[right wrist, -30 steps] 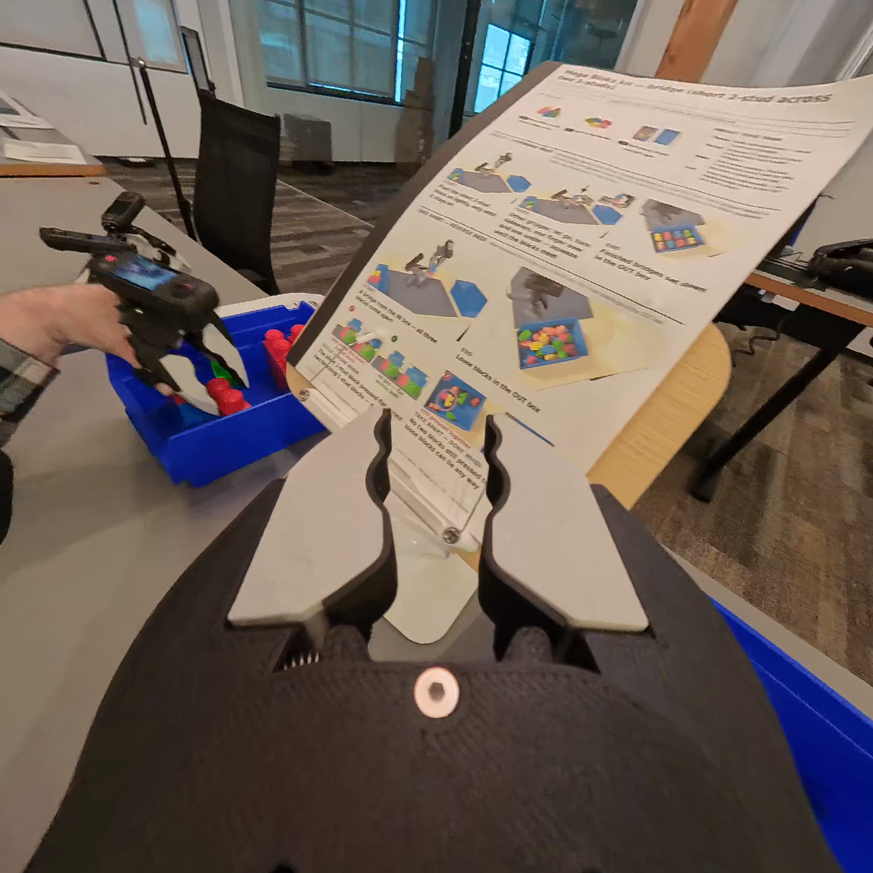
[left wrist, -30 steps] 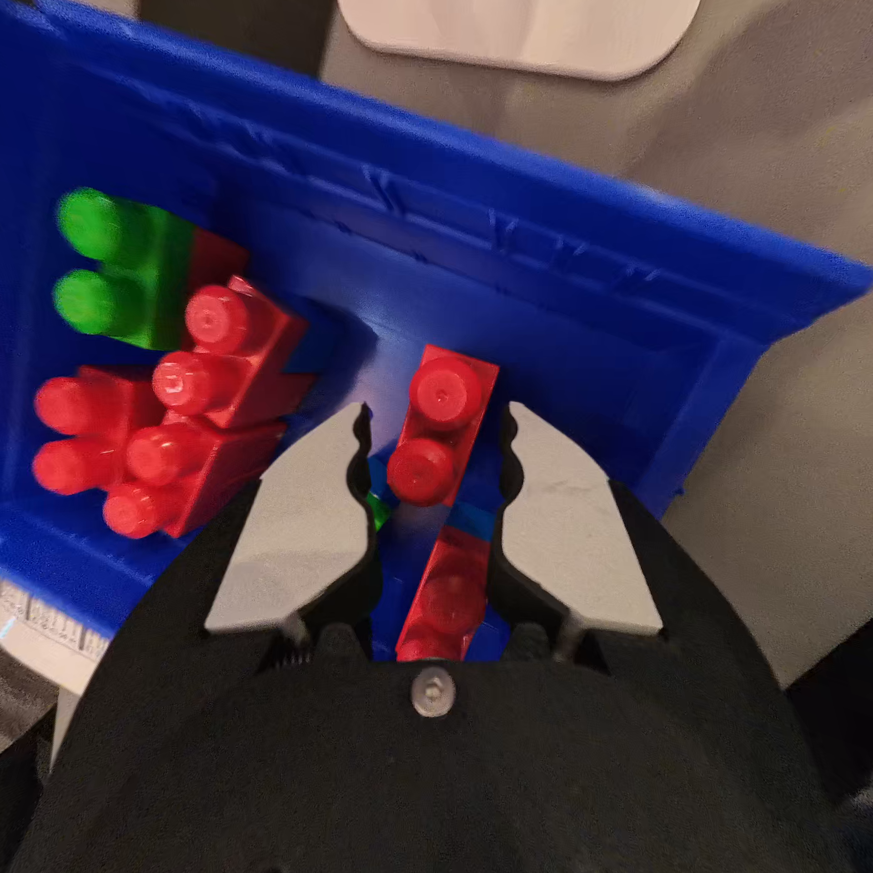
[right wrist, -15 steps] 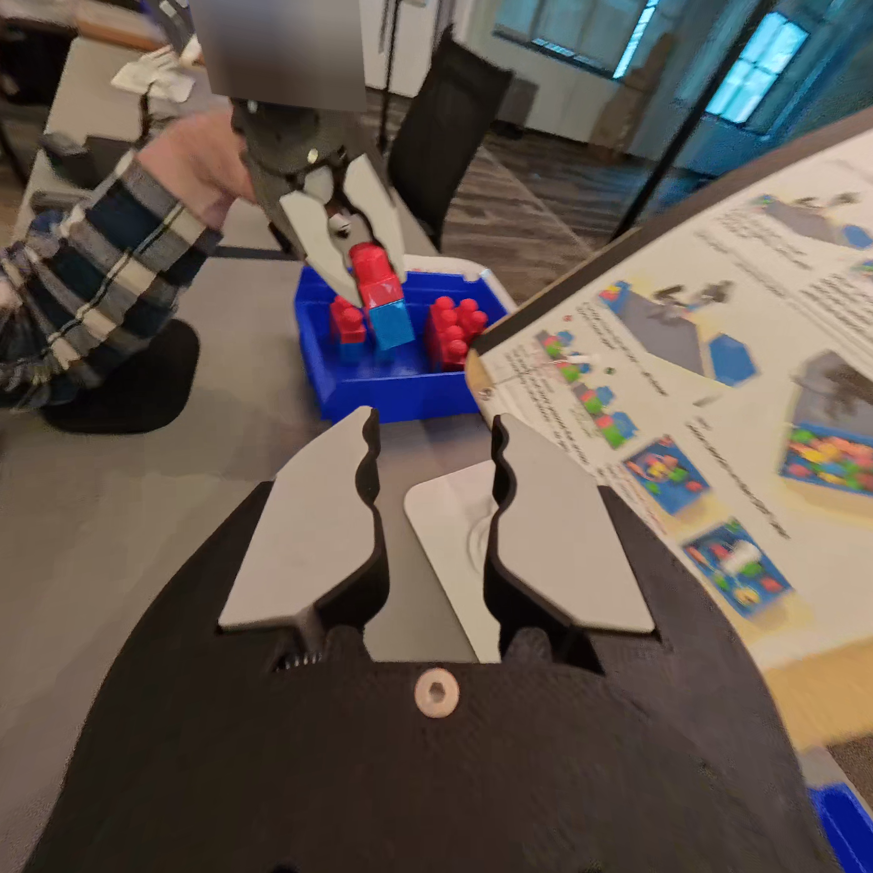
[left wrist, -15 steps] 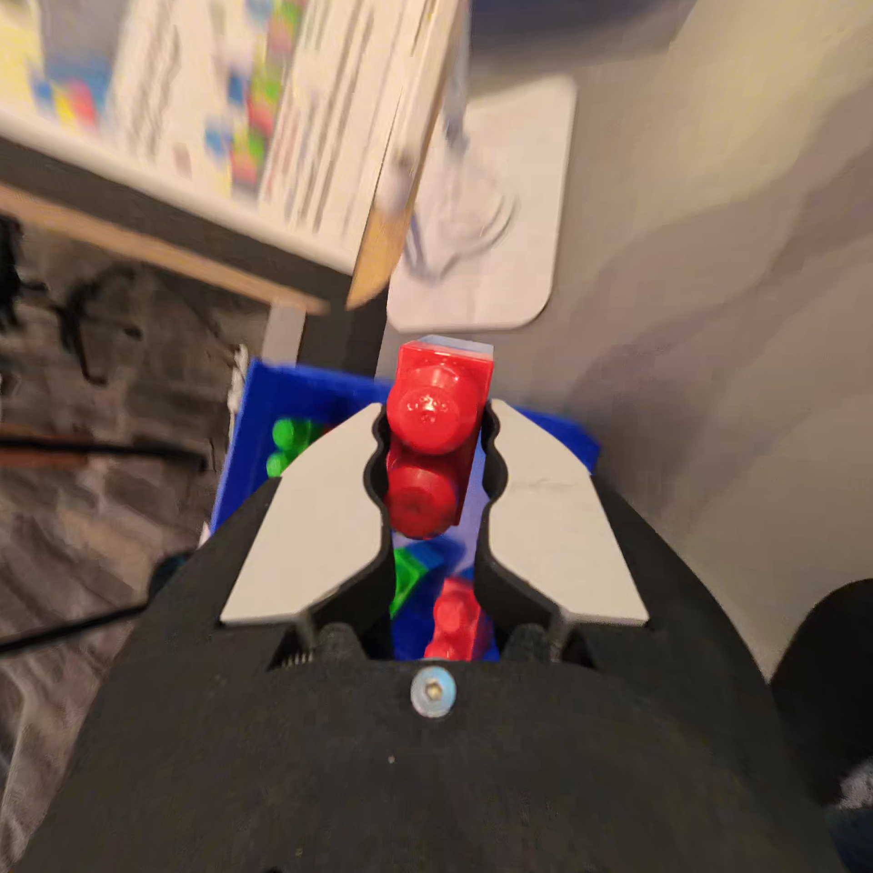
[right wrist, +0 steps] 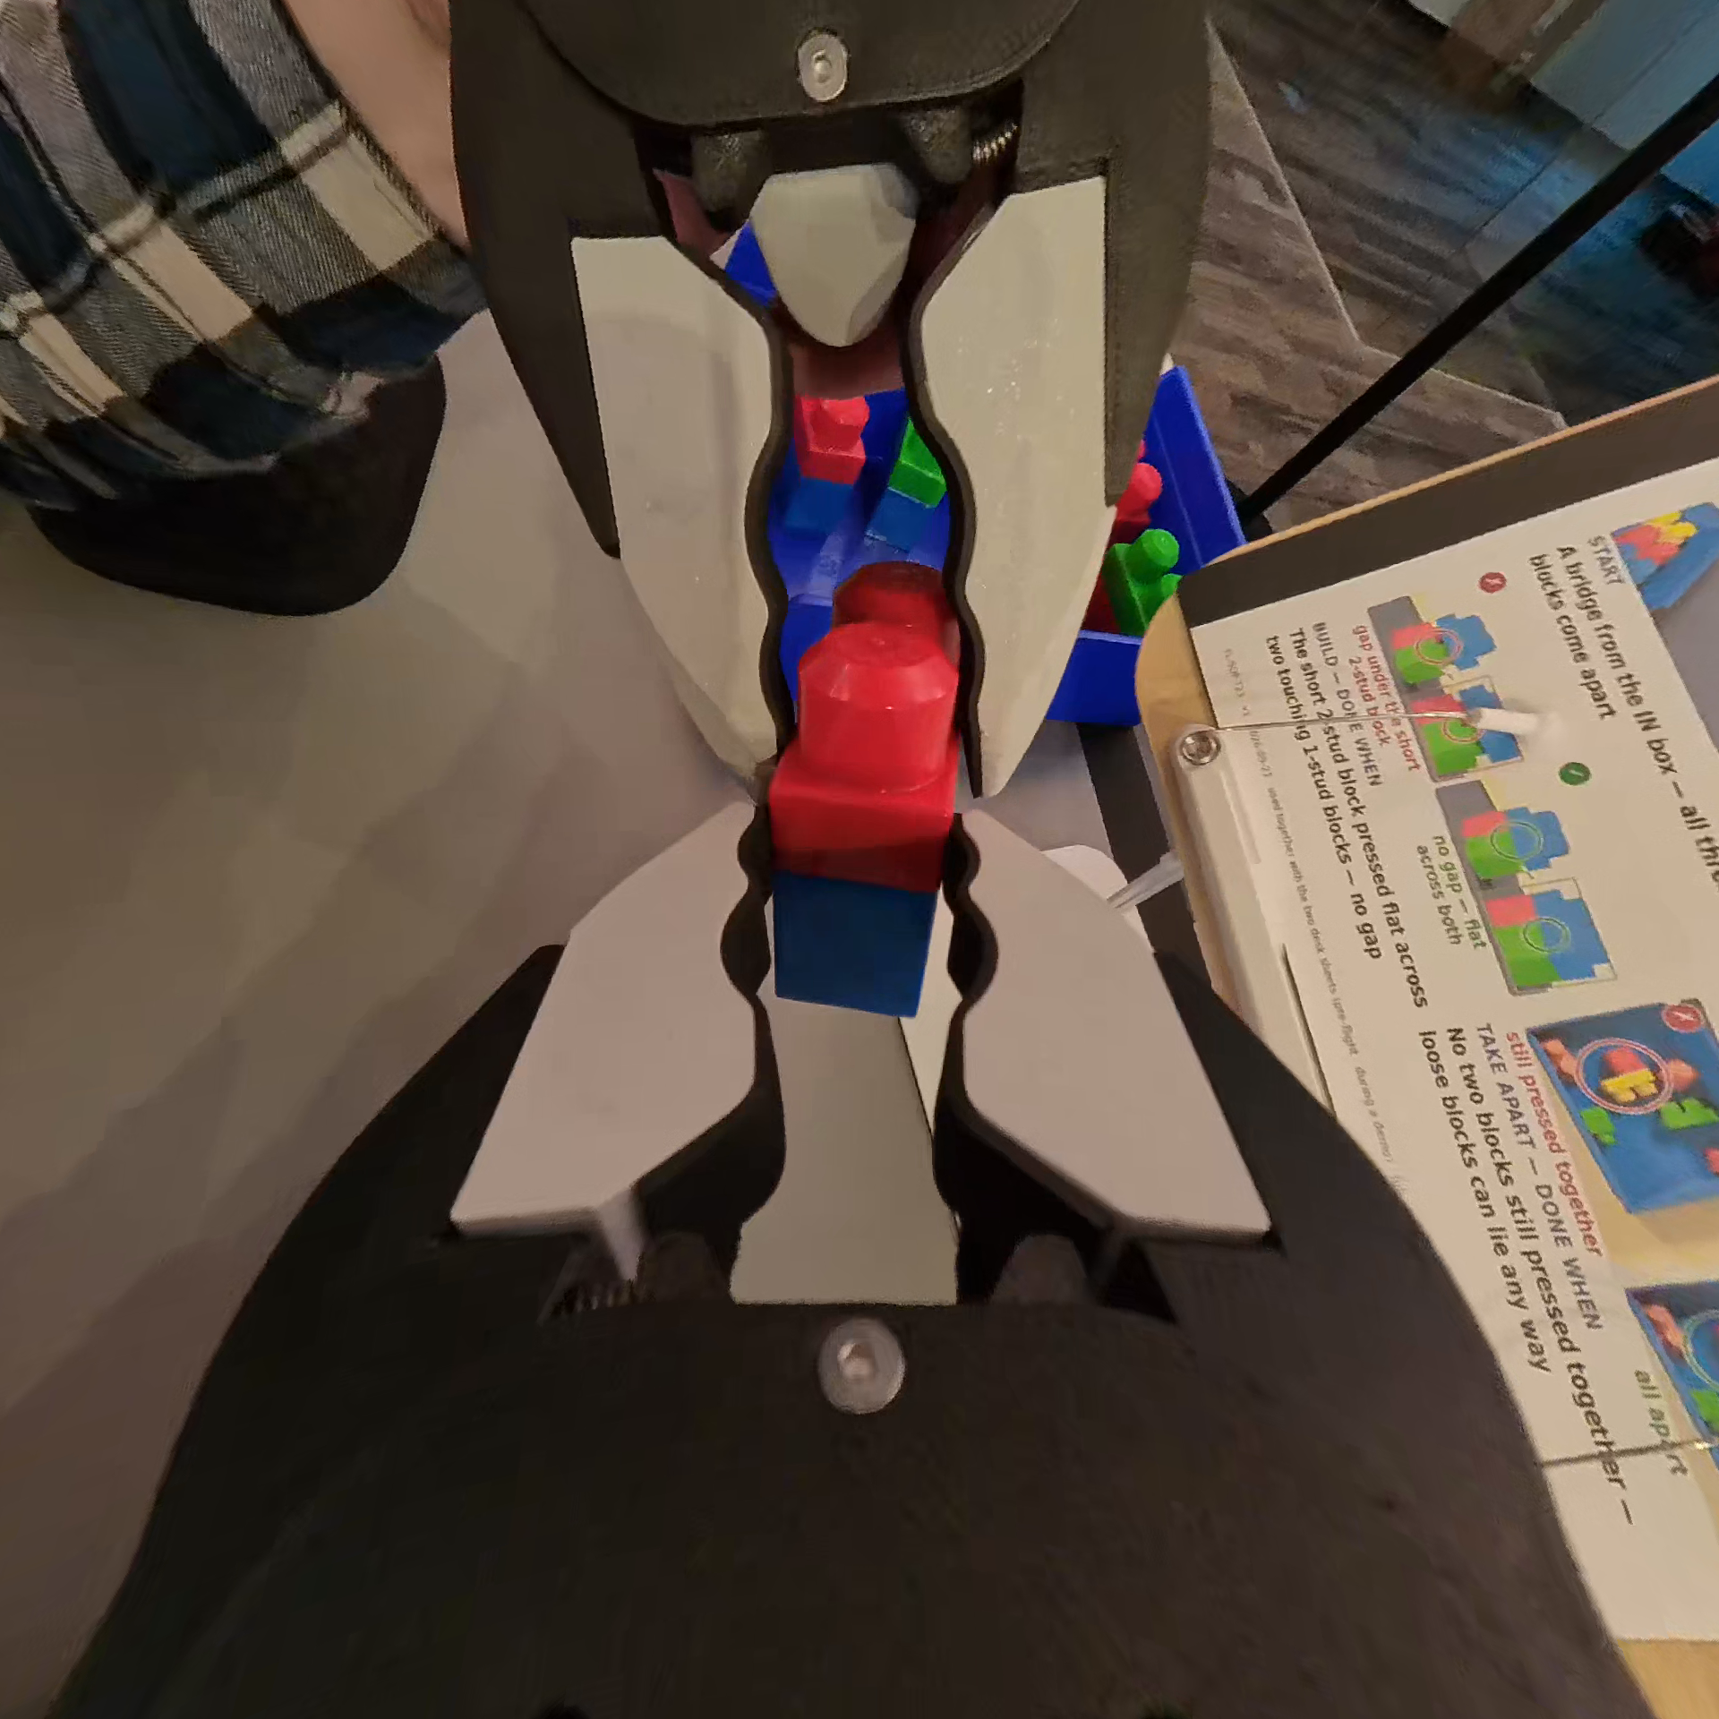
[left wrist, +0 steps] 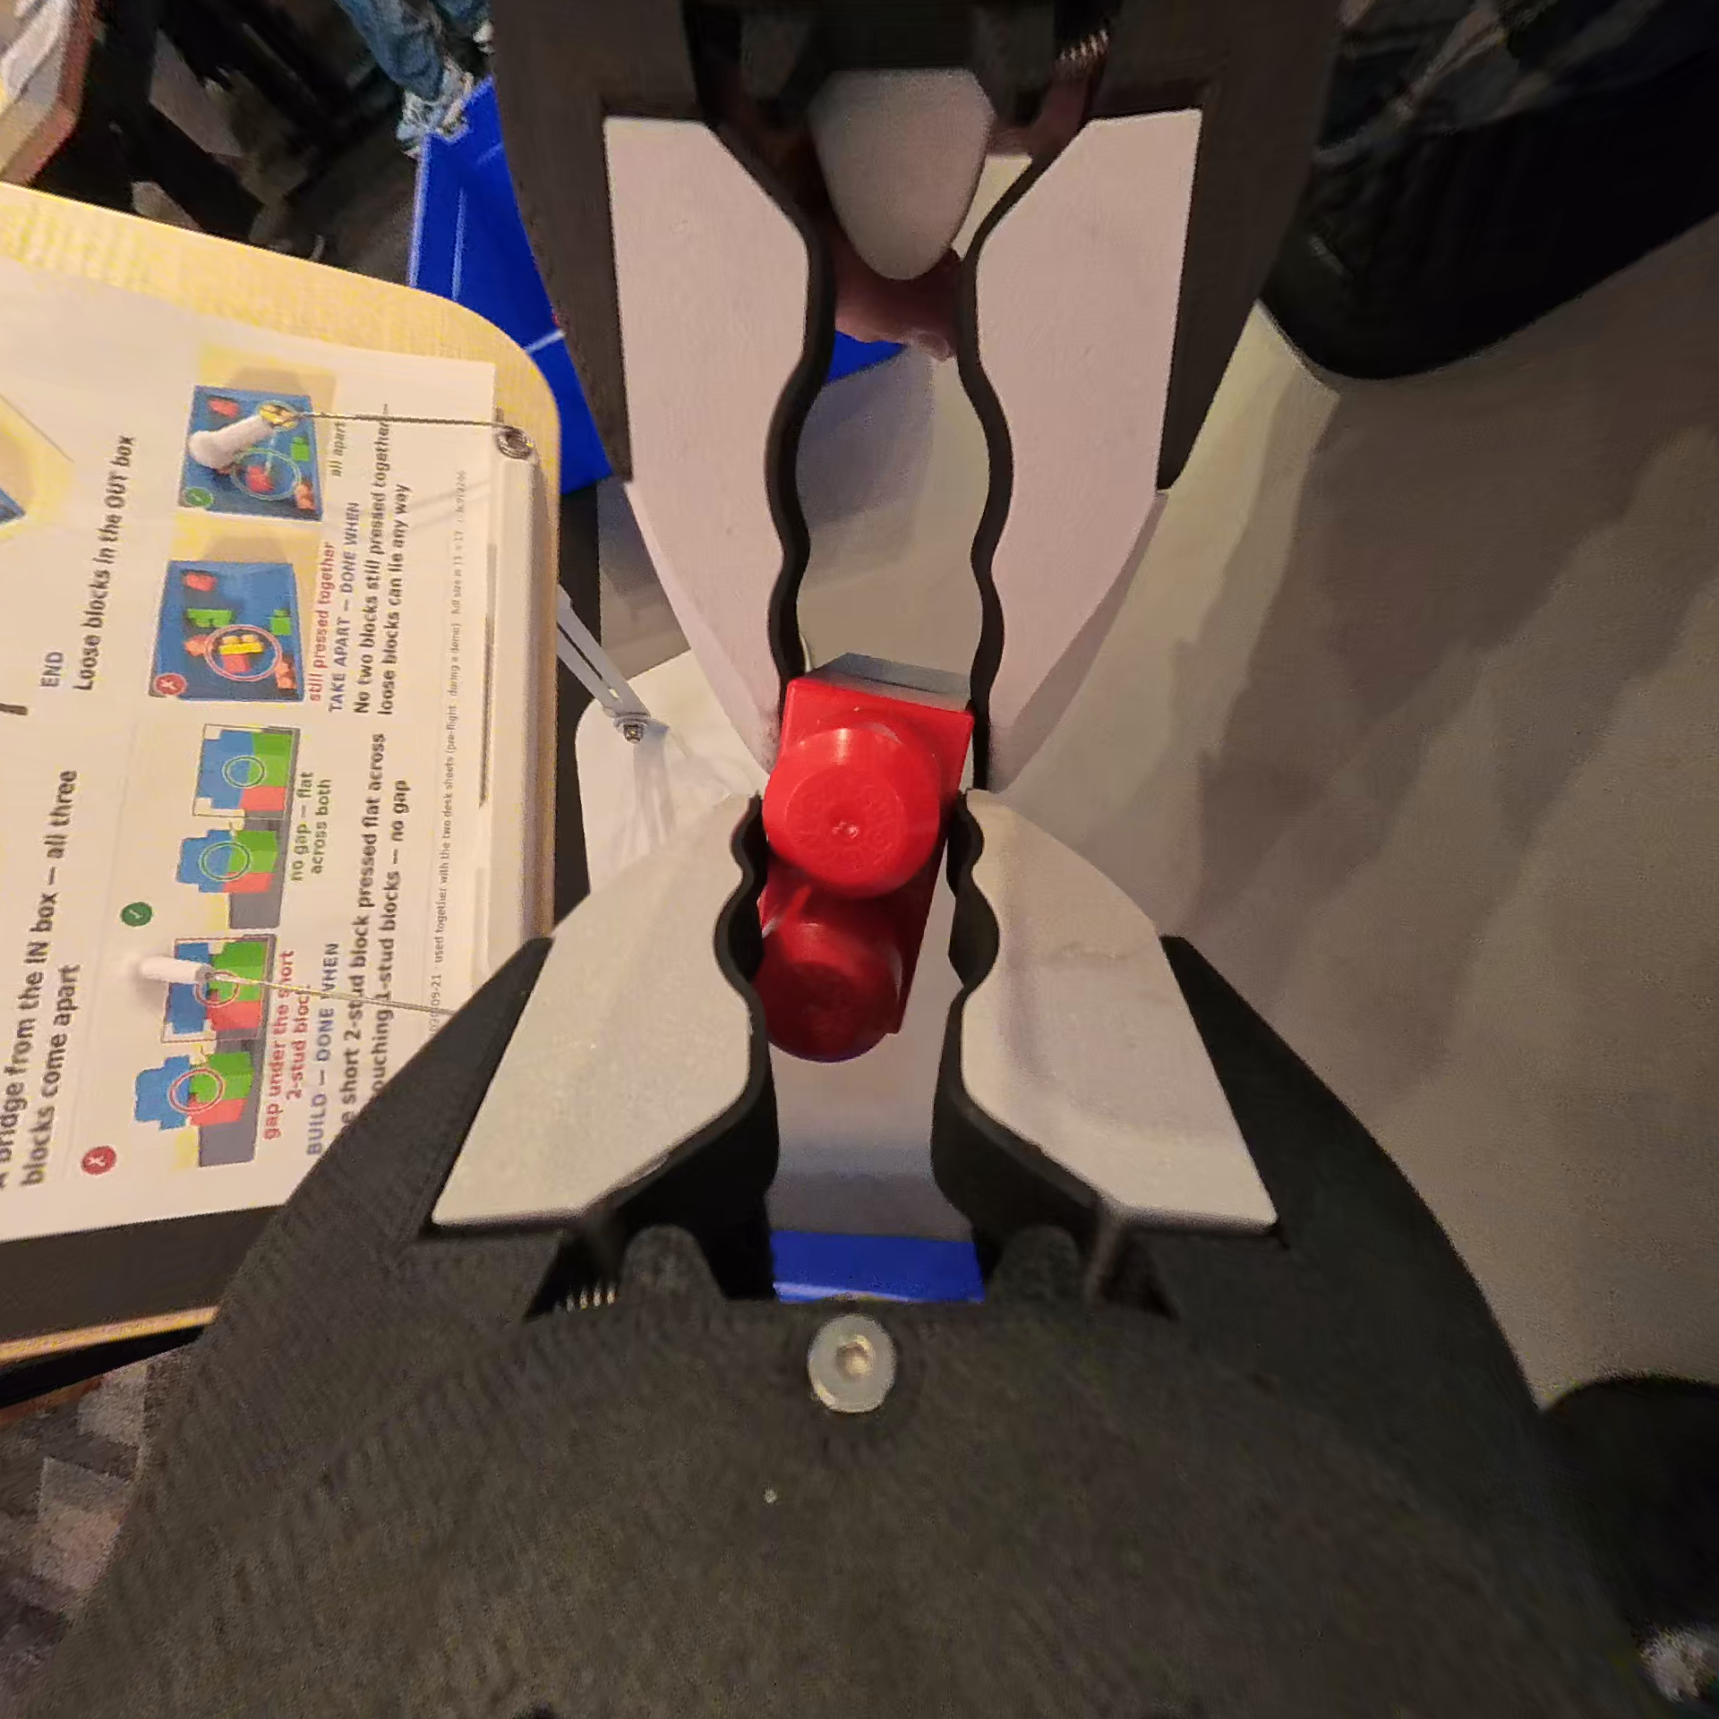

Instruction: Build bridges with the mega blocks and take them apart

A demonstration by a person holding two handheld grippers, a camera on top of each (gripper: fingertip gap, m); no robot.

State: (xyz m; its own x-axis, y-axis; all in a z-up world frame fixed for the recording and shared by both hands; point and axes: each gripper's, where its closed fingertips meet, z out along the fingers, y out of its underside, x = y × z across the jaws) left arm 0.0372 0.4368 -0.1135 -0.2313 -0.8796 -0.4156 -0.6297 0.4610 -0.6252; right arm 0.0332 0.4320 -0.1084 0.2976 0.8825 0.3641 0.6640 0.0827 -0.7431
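Grey surface (right wrist: 279, 837) lies under both tools. Left tool (left wrist: 851, 837) squeezes the red block (left wrist: 860, 819); right tool (right wrist: 860, 837) squeezes the blue block (right wrist: 851, 939) stuck beneath. Hold both tight and pull straight apart, over the surface.

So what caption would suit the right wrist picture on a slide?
Two handheld grippers meet tip to tip, the left gripper clamping the red block, the right gripper the blue block.

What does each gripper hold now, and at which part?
Left gripper clamps the red block by its sides; right gripper clamps the blue block joined beneath it, also by its sides.
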